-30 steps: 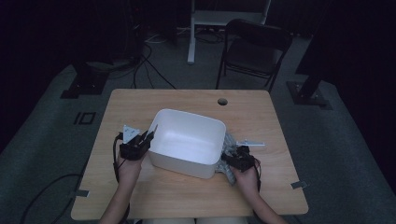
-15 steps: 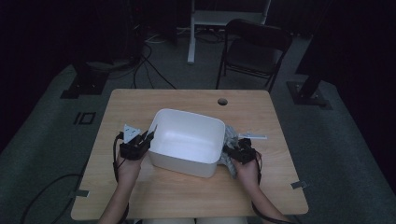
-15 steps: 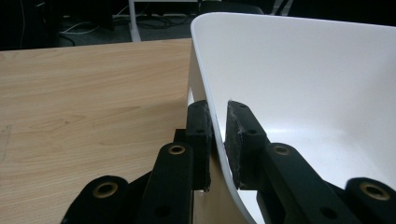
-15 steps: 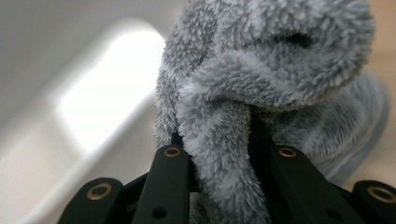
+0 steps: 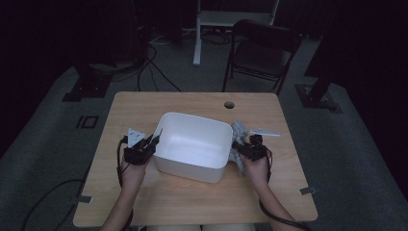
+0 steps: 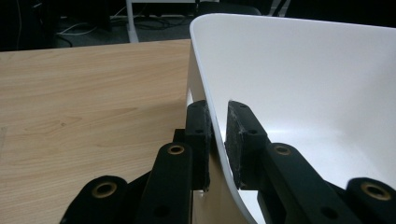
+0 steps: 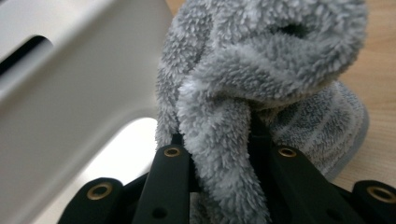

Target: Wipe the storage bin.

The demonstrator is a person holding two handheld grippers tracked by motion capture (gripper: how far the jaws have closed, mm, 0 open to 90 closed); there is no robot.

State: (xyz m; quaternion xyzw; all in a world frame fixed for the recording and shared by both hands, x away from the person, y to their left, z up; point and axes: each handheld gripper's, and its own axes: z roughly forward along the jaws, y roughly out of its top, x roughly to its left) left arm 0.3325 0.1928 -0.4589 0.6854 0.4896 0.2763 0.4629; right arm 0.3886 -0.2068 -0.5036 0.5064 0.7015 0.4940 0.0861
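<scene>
The left tongs (image 5: 155, 141) sit near the bench's (image 5: 144, 106) left edge, about midway along it. Their jaws are clamped on the left wall of the tub (image 5: 195, 144); in the left gripper view the left tongs (image 6: 217, 135) have one pad (image 6: 198, 126) outside the thin rim and the other pad (image 6: 240, 133) inside it, both pressing on the wall.

The tub is a white, smooth, rounded-rectangle basin with a thin rolled rim and a plain interior. It stands in the middle of the bench, a little nearer the front edge than the back, turned slightly askew to the bench's edges. From the left gripper view its inside wall (image 6: 303, 84) is glossy and unmarked.

Just right of the tub, toward the right edge, lies a grey towel (image 5: 239, 132), bunched up against the tub's right wall. The right tongs (image 5: 239, 147) are closed on it: in the right gripper view a thick fold of the towel (image 7: 261, 70) fills the gap of the right tongs (image 7: 219, 140). The towel is fluffy, pale grey with faint stripes and a hemmed edge, and it rests partly on the bench beside the tub's wall (image 7: 70, 84).
</scene>
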